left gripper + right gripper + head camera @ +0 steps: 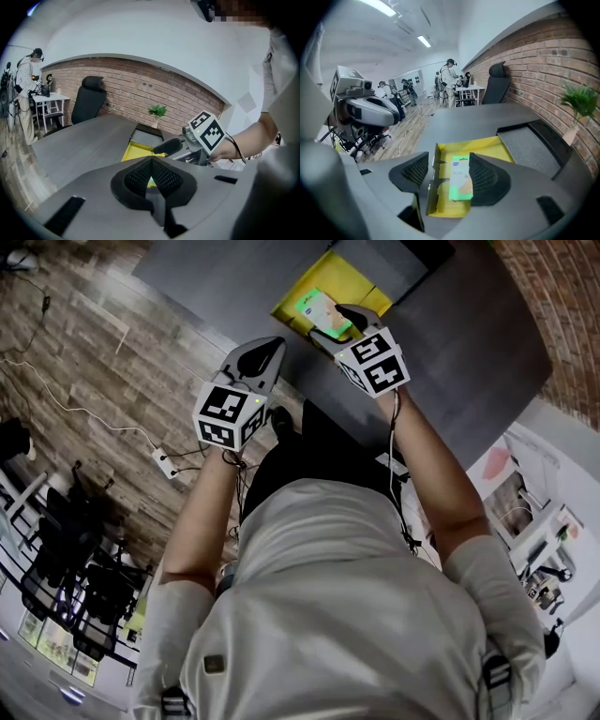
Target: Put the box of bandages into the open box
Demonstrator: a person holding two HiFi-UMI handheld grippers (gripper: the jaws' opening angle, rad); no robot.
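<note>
An open yellow box (305, 289) lies on the dark table (469, 352). In it lies the green box of bandages (324, 313), flat on the yellow floor (487, 147). My right gripper (349, 320) hangs just above it, open. In the right gripper view the bandage box (461, 180) sits beside the right-hand jaw, with a wide gap to the other jaw. My left gripper (265, 351) is shut and empty, held over the table's near edge to the left of the yellow box (136, 152). Its pads (140, 177) meet in front of the camera.
A dark grey lid or tray (534, 145) lies just beyond the yellow box. A potted plant (580, 105) and an office chair (496, 84) stand by the brick wall. Several people work at desks far off (450, 77). Cables cross the wooden floor (84, 409).
</note>
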